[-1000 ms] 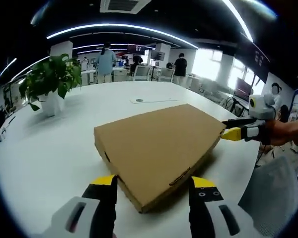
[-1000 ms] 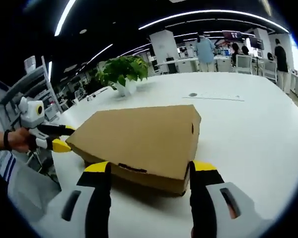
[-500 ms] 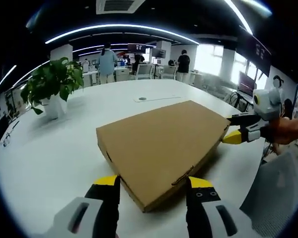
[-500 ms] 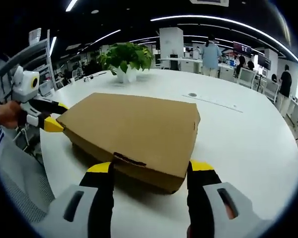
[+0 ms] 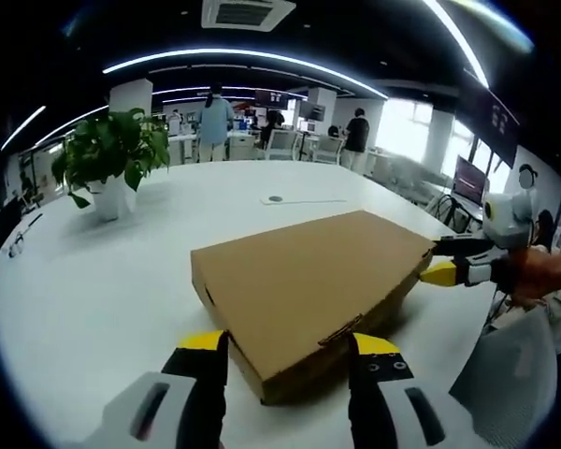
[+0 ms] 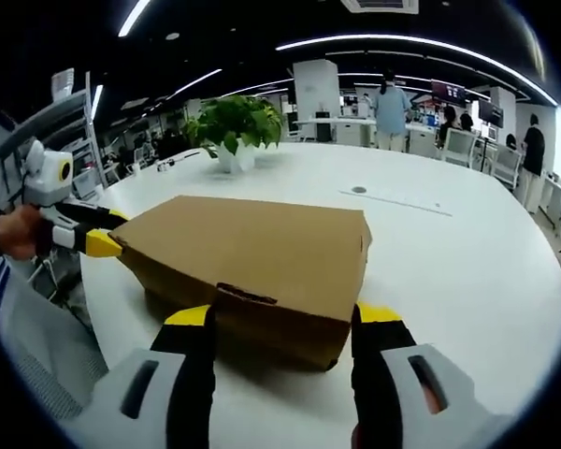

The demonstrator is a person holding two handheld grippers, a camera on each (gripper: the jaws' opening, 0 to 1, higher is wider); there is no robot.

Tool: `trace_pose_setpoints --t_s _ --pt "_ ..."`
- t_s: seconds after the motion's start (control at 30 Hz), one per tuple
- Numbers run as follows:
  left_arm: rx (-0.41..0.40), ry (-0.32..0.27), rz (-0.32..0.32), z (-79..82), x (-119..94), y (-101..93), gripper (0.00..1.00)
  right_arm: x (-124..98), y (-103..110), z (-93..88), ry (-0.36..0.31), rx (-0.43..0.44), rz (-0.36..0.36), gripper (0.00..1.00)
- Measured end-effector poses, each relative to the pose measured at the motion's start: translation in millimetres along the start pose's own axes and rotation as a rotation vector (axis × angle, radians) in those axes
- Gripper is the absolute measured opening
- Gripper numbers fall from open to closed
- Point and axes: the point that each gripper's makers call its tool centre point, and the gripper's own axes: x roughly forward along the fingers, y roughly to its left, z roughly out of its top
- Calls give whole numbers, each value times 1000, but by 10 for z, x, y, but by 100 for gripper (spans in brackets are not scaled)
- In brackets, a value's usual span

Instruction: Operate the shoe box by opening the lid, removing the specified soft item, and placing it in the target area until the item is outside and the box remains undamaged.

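Shoe box: lid shut, item inside, all steps pending; left gripper and right gripper open, straddling corners.

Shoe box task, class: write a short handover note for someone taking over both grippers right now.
Left gripper: open, jaws straddling one corner of the shoe box.
Right gripper: open, jaws either side of the opposite corner.
The shoe box lies flat on the white table, lid shut.
Done: both grippers lined up at the box.
Left: open the lid, take out the soft item, set it in the target area.
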Motion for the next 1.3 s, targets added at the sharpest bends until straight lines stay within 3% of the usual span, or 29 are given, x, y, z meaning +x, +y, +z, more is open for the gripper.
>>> trace_pose_setpoints --t_s 0.2,0.33,0.9,1.1,1.3 --pt "-7 -20 6 121 -68 -9 51 -47 0 118 -36 26 -1 54" --pt "46 -13 7 168 -88 -31 51 -91 3 221 -68 41 2 54" --pt "104 -60 -29 455 -164 -52 58 -167 -33 710 -172 100 3 54" --pt "131 -87 -17 598 -209 -74 57 -159 -73 910 -196 129 2 54" --pt "142 -120 36 763 -202 -9 52 -117 -114 1150 -231 135 -8 54"
